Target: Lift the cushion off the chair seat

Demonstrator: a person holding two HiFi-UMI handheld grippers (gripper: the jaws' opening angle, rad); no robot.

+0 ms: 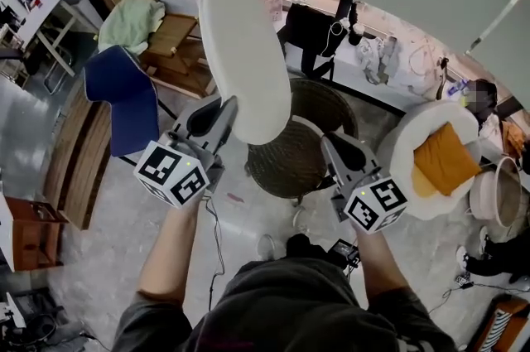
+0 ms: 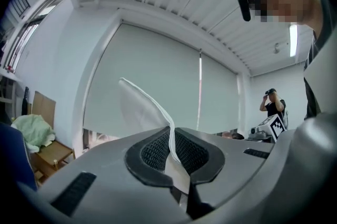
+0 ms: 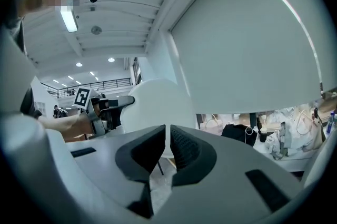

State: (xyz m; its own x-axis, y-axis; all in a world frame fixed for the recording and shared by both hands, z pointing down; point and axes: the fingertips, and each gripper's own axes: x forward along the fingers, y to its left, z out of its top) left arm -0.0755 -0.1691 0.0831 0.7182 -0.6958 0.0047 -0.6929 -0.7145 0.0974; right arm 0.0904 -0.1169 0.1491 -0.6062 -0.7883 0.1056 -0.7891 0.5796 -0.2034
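Observation:
The round white cushion hangs tilted on edge in the air, above the dark wicker chair whose seat is bare. My left gripper is shut on its lower left rim. In the left gripper view the thin white edge runs straight into the closed jaws of the gripper. My right gripper sits to the right of the cushion with chair showing between them. Its jaws are closed to a thin slit with nothing held. The cushion floats beyond them.
A white round chair holding an orange pillow stands at the right. At the left are a blue chair, a wooden bench and a wooden chair with green cloth. Another person stands in the distance.

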